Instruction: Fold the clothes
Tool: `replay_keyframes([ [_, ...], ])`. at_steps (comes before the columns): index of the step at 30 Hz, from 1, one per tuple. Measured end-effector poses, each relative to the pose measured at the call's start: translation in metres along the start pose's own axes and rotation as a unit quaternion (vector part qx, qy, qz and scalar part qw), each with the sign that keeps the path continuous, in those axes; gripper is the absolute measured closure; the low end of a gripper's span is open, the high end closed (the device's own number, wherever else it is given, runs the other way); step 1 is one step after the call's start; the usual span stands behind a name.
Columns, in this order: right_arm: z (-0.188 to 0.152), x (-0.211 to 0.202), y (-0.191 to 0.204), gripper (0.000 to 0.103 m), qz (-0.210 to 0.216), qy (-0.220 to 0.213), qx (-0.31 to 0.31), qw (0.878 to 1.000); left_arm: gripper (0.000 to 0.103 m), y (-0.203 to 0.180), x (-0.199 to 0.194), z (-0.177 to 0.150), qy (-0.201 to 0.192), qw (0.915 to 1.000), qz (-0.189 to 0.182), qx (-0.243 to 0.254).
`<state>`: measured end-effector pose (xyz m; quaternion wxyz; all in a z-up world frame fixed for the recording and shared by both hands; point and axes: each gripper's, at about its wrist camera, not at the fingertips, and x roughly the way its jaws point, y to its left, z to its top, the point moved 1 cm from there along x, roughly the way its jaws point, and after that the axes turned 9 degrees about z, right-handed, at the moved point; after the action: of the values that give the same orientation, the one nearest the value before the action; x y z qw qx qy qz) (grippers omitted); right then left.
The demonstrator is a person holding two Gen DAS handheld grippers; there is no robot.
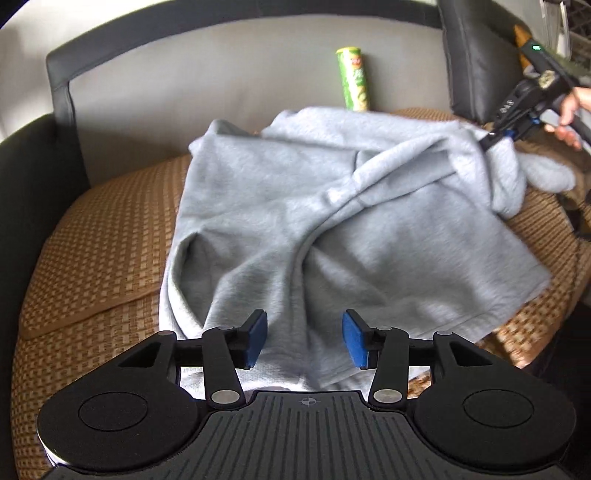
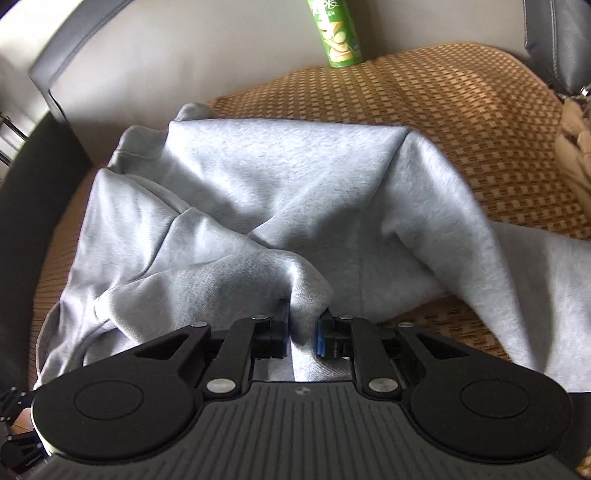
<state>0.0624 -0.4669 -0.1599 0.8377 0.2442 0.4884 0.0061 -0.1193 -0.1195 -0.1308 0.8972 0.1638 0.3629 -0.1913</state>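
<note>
A rumpled grey garment (image 1: 295, 206) lies spread over a brown woven seat mat (image 1: 99, 229). My left gripper (image 1: 304, 341) hovers open over the garment's near edge; its blue pads (image 1: 255, 339) stand well apart and press on nothing. In the right wrist view my right gripper (image 2: 303, 330) is shut on a raised fold of the grey garment (image 2: 277, 184), which fills the narrow gap between its pads. From the left wrist view the right gripper (image 1: 491, 138) sits at the garment's far right corner, held by a person's hand (image 1: 570, 110).
A green snack can (image 1: 352, 79) stands upright against the pale sofa backrest (image 1: 184, 85), just beyond the garment; it also shows in the right wrist view (image 2: 336, 33). A dark cushion (image 1: 476, 66) leans at the back right. Bare mat (image 2: 461, 122) lies right of the garment.
</note>
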Motion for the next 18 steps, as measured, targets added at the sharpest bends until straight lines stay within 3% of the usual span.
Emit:
replay_keyframes([
  [1,0.006,-0.007,0.007,0.062,-0.030,-0.006,-0.014,0.999,0.042,0.002,-0.009,0.001,-0.009,0.9999,-0.005,-0.008],
  [3,0.014,-0.020,0.029,0.043,-0.101,-0.032,-0.055,0.993,0.036,0.010,-0.027,0.005,-0.026,0.9991,-0.013,-0.031],
  [5,0.020,-0.037,0.055,0.043,-0.119,-0.059,-0.104,0.986,0.034,0.023,-0.034,0.008,-0.038,0.9976,-0.009,-0.057],
  [7,0.027,-0.050,0.087,0.043,-0.081,-0.083,-0.139,0.984,0.033,0.036,-0.037,0.011,-0.048,0.9960,0.017,-0.073],
  [9,0.037,-0.050,0.122,0.044,-0.017,-0.097,-0.161,0.982,0.031,0.048,-0.032,0.012,-0.048,0.9938,0.053,-0.085],
  [11,0.047,-0.034,0.155,0.043,0.043,-0.093,-0.165,0.981,0.031,0.056,-0.024,0.008,-0.037,0.9923,0.063,-0.101],
  [14,0.067,0.015,0.202,0.043,0.109,-0.072,-0.153,0.980,0.030,0.062,-0.014,-0.003,-0.018,0.9912,0.052,-0.121],
  [18,0.095,0.101,0.255,0.043,0.139,-0.030,-0.129,0.981,0.030,0.065,0.002,-0.016,-0.004,0.9899,0.041,-0.136],
])
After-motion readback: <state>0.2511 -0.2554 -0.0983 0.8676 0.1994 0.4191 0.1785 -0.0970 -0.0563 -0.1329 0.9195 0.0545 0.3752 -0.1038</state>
